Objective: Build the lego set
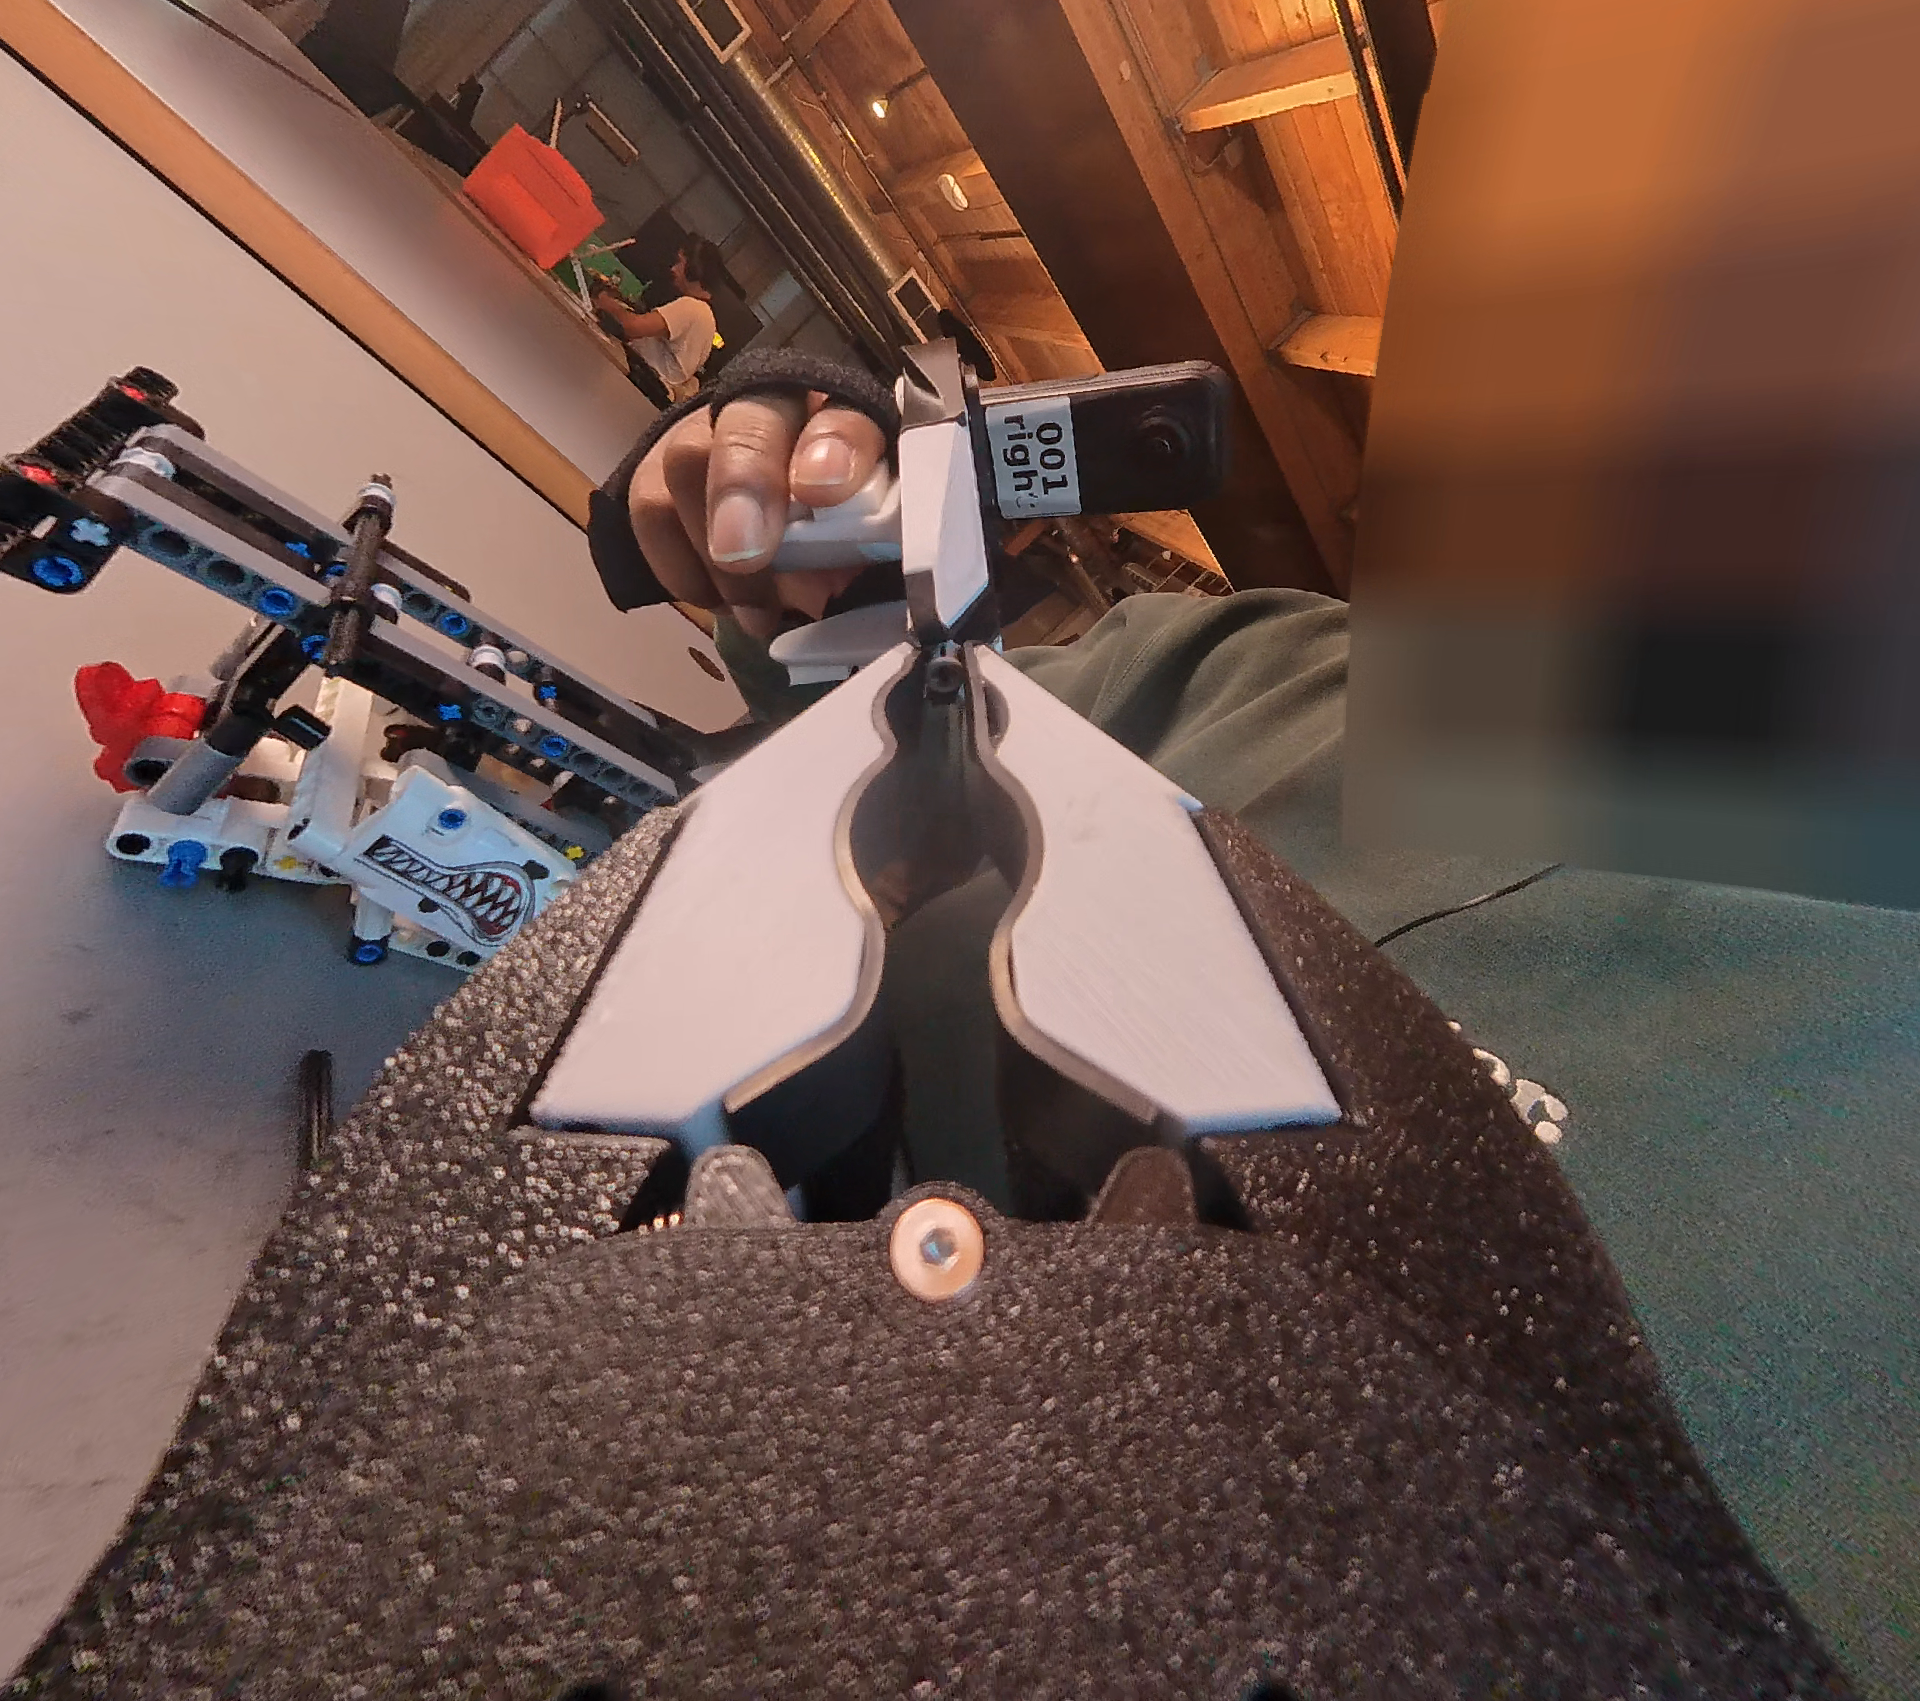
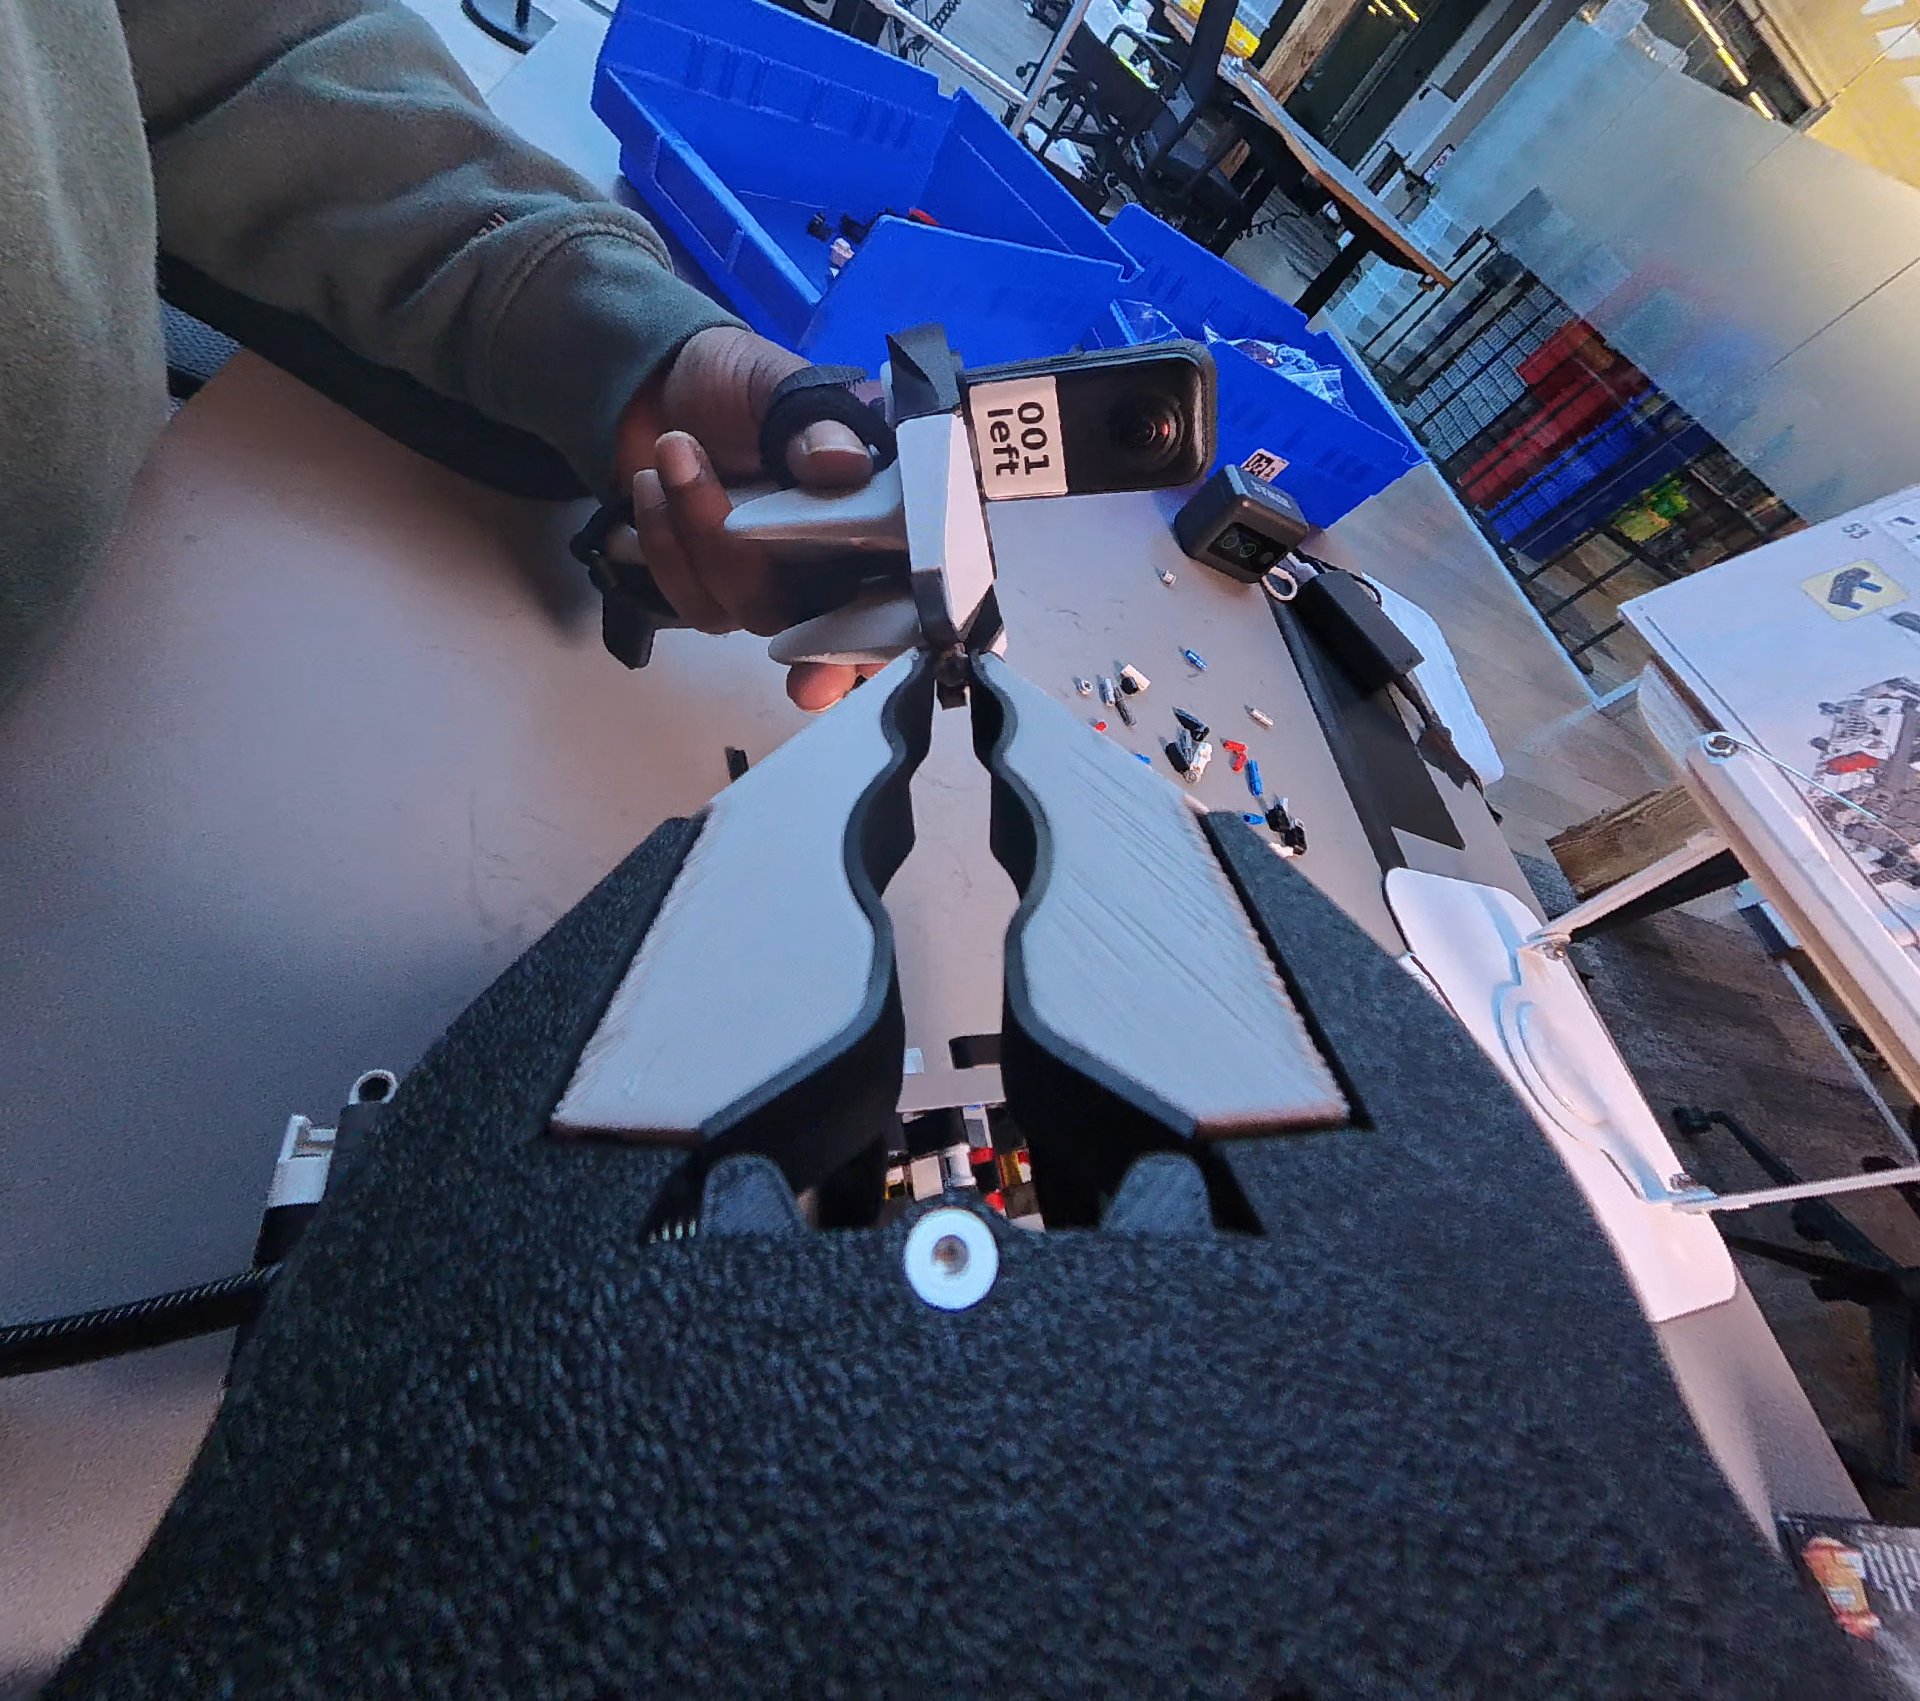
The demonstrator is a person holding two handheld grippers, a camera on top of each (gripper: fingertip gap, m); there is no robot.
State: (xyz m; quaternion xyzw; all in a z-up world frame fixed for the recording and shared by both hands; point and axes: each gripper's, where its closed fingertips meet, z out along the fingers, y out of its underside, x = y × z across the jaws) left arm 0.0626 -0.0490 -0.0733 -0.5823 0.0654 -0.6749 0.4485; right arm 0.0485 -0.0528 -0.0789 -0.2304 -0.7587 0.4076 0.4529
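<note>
Grey surface (image 2: 312, 716) carries my half-built model (image 1: 343, 716) at the left of the left view and loose pieces (image 2: 1195, 737) still unplaced right of centre, while both my left fingers (image 1: 940, 675) and right fingers (image 2: 951, 680) pinch one small dark pin (image 1: 942, 677) together.

Two grippers show: the left gripper (image 1: 943, 664) and the right gripper (image 2: 951, 680), each with two grey fingers. One lego model (image 1: 343, 716) stands at the left of the left wrist view, and one black axle (image 1: 315, 1106) lies at its lower left. Three blue bins (image 2: 831, 124) sit in the upper middle of the right wrist view, one instruction booklet (image 2: 1808, 685) at its right edge, and over a dozen loose pieces (image 2: 1195, 737) near centre.
</note>
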